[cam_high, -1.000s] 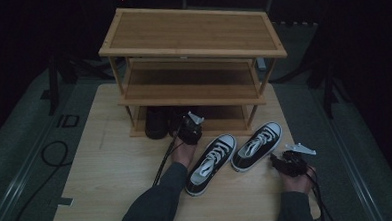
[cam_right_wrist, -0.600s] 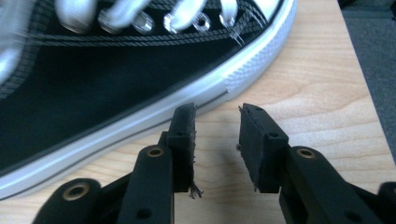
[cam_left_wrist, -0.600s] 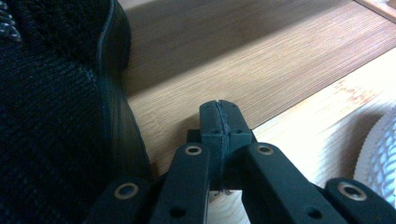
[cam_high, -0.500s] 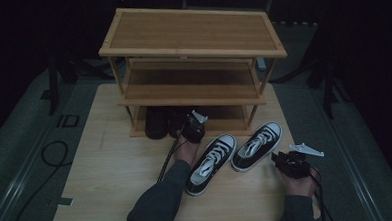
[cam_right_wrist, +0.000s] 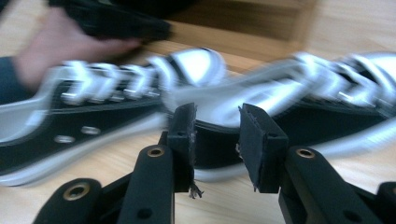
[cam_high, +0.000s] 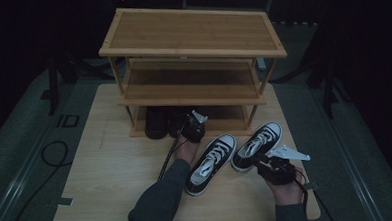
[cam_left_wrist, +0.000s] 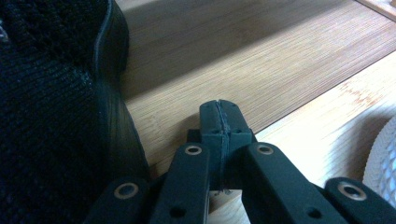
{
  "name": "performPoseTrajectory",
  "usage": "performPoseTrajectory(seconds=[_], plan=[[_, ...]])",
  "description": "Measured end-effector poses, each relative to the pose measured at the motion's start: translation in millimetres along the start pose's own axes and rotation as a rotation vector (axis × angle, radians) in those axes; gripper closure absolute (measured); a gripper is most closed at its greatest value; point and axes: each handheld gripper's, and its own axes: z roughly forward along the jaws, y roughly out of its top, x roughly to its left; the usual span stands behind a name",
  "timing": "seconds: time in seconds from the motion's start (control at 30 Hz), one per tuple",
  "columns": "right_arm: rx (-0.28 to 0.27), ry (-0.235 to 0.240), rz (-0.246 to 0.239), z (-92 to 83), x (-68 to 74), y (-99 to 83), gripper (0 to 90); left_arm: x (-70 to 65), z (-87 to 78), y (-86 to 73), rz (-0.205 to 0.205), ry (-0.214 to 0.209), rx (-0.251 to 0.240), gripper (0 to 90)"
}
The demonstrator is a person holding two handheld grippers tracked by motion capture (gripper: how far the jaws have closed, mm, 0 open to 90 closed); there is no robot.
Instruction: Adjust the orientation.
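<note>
Your left gripper (cam_high: 193,127) had its jaws pressed flat together with nothing between them, its tip low at the near edge of the rack's bottom shelf (cam_left_wrist: 261,70). It sat just to the right of the dark shoes (cam_high: 165,123) already tucked under there; in the left gripper view the knit side and rubber sole of the nearest one (cam_left_wrist: 56,112) lay right beside the closed tips. That posture reads as a nudge rather than a grasp: shut jaws make a blunt pusher, suited to squaring a shoe on its shelf.

Your right gripper (cam_high: 267,163) stood part open and empty, near the right edge of the table (cam_high: 102,194), just short of the heel of the right sneaker (cam_high: 256,145). Its jaws had just been closing, yet the right gripper view, blurred as it was, showed the pads clear of the black heel (cam_right_wrist: 215,140) with a gap on each side, so nothing was held.

Both black-and-white sneakers lay on the table in front of the rack (cam_high: 191,50), toes pointing far toward it, the left sneaker (cam_high: 211,162) just beside its mate and close to your left forearm. You likely lined them up toes-in so each could slide straight onto a shelf. With 2 shelves above the dark pair bare, the right sneaker's heel looked like your next grip.
</note>
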Motion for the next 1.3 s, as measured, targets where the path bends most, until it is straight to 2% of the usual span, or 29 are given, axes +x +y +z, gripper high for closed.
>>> performPoseTrajectory(seconds=[0.1,0.23,0.37,0.67,0.87,1.0,1.1,1.2,1.3], plan=[[0.004,0.039,-0.058,5.6,21.3,7.3,64.9,0.4,0.0,-0.1,0.004,-0.003,-0.001,89.8],[0.017,0.082,-0.106,15.3,42.2,13.8,63.4,0.2,-0.1,-0.1,0.007,-0.001,-0.001,89.8],[0.029,0.105,-0.119,22.5,51.8,16.2,62.4,0.3,-0.1,-0.1,0.009,-0.002,-0.001,89.8],[0.058,0.114,-0.112,40.3,74.7,20.9,47.9,0.4,0.0,-0.2,0.002,-0.002,-0.002,89.8],[0.068,0.094,-0.086,51.7,81.7,19.9,44.0,0.3,-0.1,-0.5,0.000,-0.002,-0.003,89.8],[0.094,0.070,-0.088,58.6,84.0,17.9,43.7,0.0,-0.1,-0.4,0.005,0.001,-0.003,89.8],[0.108,0.086,-0.060,59.7,81.3,17.7,44.0,0.3,-0.1,-0.3,0.006,-0.001,-0.002,89.7],[0.116,0.093,-0.058,59.3,82.1,18.7,48.2,0.3,-0.1,-0.4,0.006,-0.001,-0.003,89.7],[0.130,0.104,-0.050,60.5,84.2,18.9,47.2,0.3,-0.1,-0.3,0.005,-0.001,-0.002,89.7]])
